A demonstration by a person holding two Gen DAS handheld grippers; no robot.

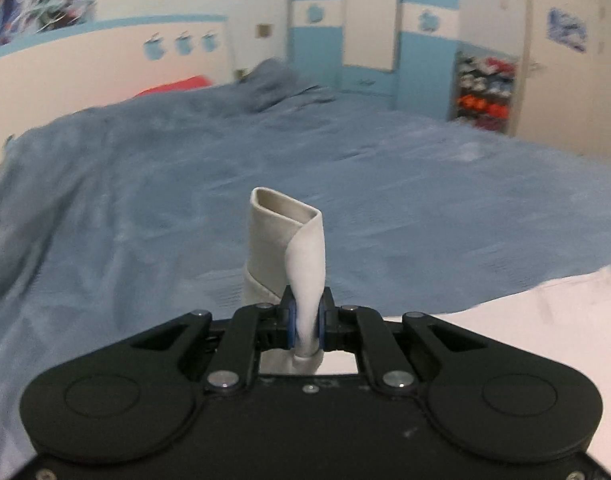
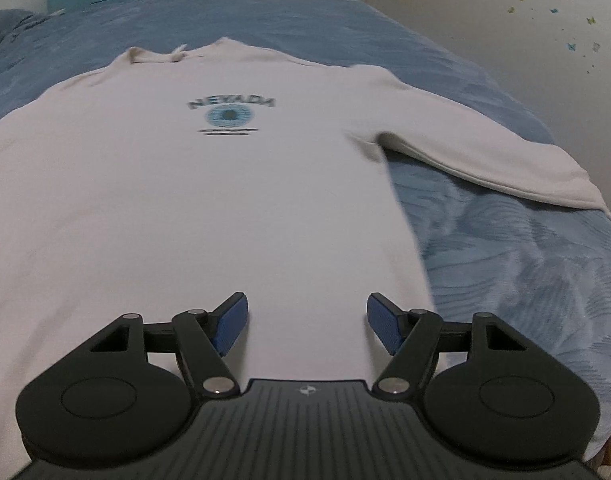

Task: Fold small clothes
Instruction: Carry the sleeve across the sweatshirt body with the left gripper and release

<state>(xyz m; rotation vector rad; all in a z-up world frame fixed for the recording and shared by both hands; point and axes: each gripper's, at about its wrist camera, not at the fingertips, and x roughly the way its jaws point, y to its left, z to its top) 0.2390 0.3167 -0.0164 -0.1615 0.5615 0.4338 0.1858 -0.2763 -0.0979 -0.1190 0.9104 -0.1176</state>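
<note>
A white long-sleeved sweatshirt (image 2: 225, 184) with a dark "NEVADA" print lies flat on the blue bed, collar at the far end. Its right sleeve (image 2: 485, 152) stretches out over the blanket. My right gripper (image 2: 307, 326) is open low over the shirt's lower part, nothing between its blue pads. In the left wrist view my left gripper (image 1: 305, 322) is shut on the sleeve cuff (image 1: 289, 236), which stands up from the jaws with its ribbed opening showing. Part of the shirt body (image 1: 545, 312) shows at the right.
The blue blanket (image 1: 185, 168) covers the whole bed, bunched at the far end near a red pillow (image 1: 173, 85). Blue and white wardrobes (image 1: 369, 20) and a shelf of coloured items (image 1: 485, 88) stand beyond. A wall runs along the bed's right side (image 2: 505, 8).
</note>
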